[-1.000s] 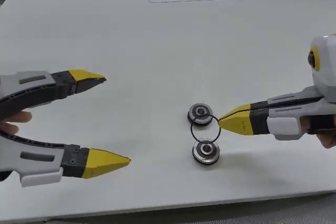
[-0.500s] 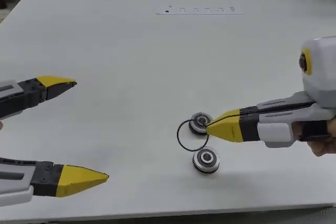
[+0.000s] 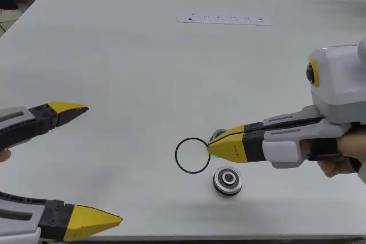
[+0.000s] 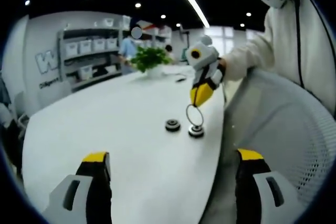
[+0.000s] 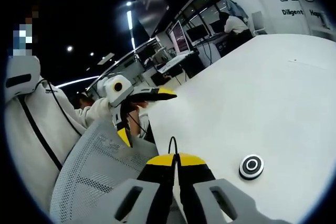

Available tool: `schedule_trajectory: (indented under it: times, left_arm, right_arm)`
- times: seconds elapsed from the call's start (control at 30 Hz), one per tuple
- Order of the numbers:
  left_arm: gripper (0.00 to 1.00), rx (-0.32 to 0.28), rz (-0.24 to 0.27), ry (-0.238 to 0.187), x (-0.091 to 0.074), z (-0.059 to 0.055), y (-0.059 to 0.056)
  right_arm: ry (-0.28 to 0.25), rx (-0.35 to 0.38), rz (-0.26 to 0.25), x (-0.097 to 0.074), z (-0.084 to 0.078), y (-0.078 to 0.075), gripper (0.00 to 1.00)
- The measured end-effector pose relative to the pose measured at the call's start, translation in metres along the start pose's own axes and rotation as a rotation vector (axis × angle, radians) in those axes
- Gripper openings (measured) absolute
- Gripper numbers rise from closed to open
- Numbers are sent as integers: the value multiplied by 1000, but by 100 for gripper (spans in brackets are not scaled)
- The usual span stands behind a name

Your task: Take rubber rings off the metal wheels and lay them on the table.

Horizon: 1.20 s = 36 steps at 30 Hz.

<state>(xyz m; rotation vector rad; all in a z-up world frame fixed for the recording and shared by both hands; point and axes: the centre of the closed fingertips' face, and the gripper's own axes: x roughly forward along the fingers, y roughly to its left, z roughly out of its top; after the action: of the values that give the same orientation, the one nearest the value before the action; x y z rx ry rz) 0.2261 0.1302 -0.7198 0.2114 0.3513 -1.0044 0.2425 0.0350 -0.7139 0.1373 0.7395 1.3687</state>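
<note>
While the right gripper (image 3: 213,148) pinches the rubber ring (image 3: 176,156) at its tips, the ring hangs just left of both metal wheels (image 3: 227,180) on the table (image 3: 143,72), with the far wheel (image 3: 218,136) half hidden behind that gripper. The left gripper (image 3: 103,164) is spread wide apart, near left.

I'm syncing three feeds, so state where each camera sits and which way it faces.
Head view: on the head, looking down at the table; left tongs open, right tongs pinching the ring.
Left gripper view: on left tongs, facing right tongs; own jaws apart, a sleeve.
Right gripper view: on right tongs, facing left tongs; own jaws shut, the person's torso.
Shared: all three show a wheel.
</note>
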Motion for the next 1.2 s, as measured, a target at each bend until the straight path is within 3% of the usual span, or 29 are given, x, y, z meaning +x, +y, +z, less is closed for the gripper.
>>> schedule_trajectory:
  times: [0.17,0.73,1.2]
  left_arm:
    - [100,-16,-8,-1,4,1,-6]
    - [100,-27,-8,-7,3,-2,-7]
    - [100,-31,-8,-9,4,-4,-8]
  right_arm:
    - [31,-3,-7,7,-8,-7,0]
    - [173,8,-57,35,-44,-28,0]
    - [215,2,-111,40,-54,-44,0]
